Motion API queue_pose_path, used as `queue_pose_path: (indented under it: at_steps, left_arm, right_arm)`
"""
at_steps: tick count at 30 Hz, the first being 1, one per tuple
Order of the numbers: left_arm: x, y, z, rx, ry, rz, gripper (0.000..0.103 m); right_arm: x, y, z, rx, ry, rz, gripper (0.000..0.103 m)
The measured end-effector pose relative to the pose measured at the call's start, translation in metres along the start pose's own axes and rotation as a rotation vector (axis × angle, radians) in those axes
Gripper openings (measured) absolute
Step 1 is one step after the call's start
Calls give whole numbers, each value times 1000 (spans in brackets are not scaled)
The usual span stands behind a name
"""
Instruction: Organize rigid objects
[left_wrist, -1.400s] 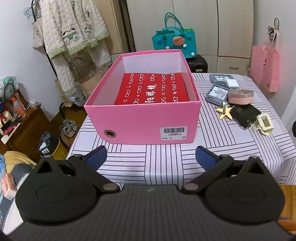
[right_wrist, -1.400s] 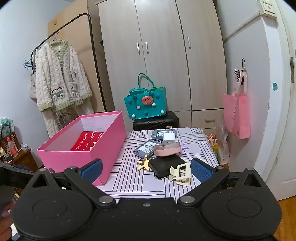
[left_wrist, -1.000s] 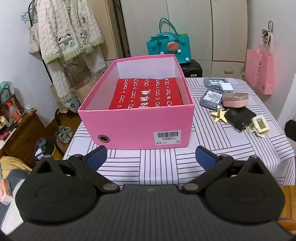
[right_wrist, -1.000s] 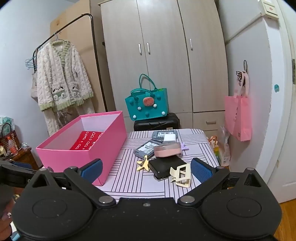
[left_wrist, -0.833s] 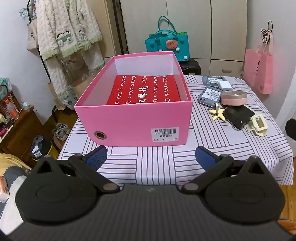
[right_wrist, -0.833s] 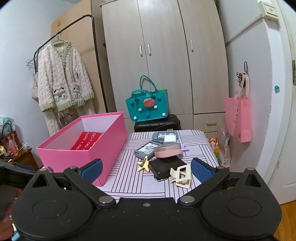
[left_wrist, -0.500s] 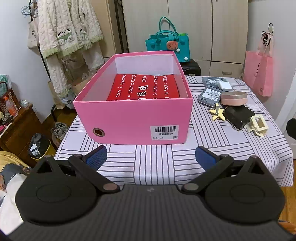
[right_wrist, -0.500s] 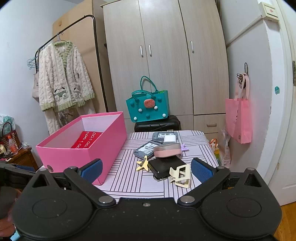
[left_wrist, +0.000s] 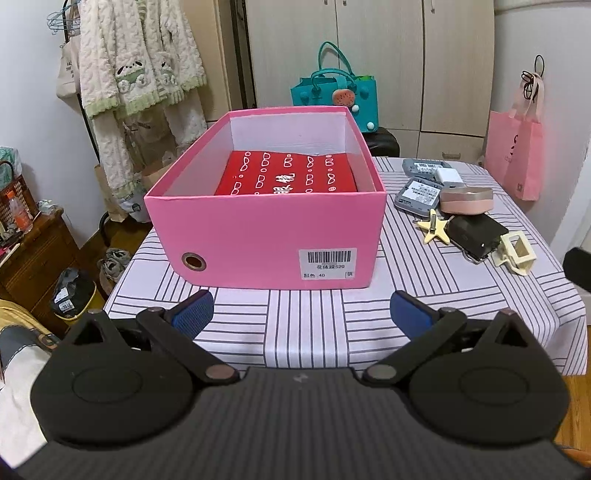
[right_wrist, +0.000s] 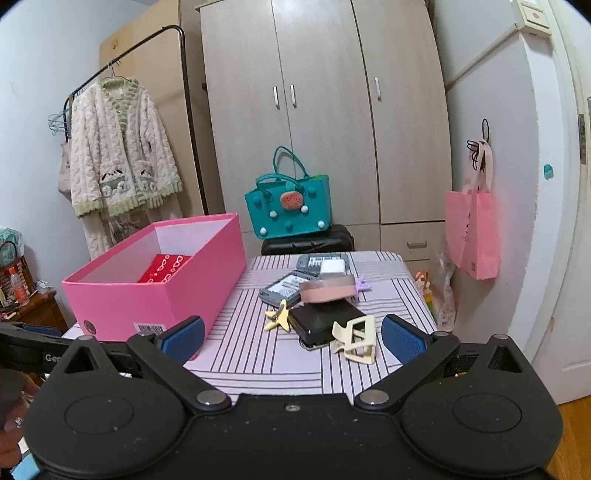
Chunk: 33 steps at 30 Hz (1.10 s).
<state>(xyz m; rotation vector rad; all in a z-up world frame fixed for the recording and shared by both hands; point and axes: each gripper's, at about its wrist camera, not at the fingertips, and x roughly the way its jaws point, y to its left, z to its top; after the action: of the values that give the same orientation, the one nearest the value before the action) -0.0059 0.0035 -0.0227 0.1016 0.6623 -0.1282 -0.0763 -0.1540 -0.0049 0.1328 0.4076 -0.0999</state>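
Right gripper (right_wrist: 291, 338) hangs at the near edge of the table, jaws spread wide, nothing between the blue pads. Just ahead of it and a touch to its right lies the cream claw clip (right_wrist: 354, 340), the closest of the loose things. It rests against the black case (right_wrist: 325, 320), with the yellow star clip (right_wrist: 279, 314) just left of that and the pink oval case (right_wrist: 327, 290) perched behind.

Left gripper (left_wrist: 300, 317) is also agape and empty, squared up to the short labelled end of the pink box (left_wrist: 266, 240). The whole cluster sits well off to its right, past the box's right wall.

So the right hand is plainly the nearer one (my read, not a promise). The box's long axis runs away from both grippers toward the wardrobe, open top up, red packet (left_wrist: 286, 177) flat on its floor.

The turning relation: the clutter lies to the right of the box, so anything lifted must travel leftward over that right wall. Nothing is picked up yet.
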Motion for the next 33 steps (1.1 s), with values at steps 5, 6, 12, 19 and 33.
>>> queue_pose_path:
  at_steps: [5,6,12,19,33]
  left_arm:
    - [1,0,-2,7,6,0,103]
    - [1,0,-2,10,8,-5,103]
    - [-6,0,-1,22,-12,-30,103]
    - [-7,-2,0,38,-14,-65,103]
    - [-7,0,-1,-1,-17,-101,101]
  right_arm:
    - [0,4,-6,-24,2,-2,103]
    - [-1,3,-7,-21,-2,-4,103]
    - [-1,1,-6,-7,-12,-4,103]
    - [-5,3,-11,-56,-95,-5,103]
    - [2,2,-9,-59,-27,44,103]
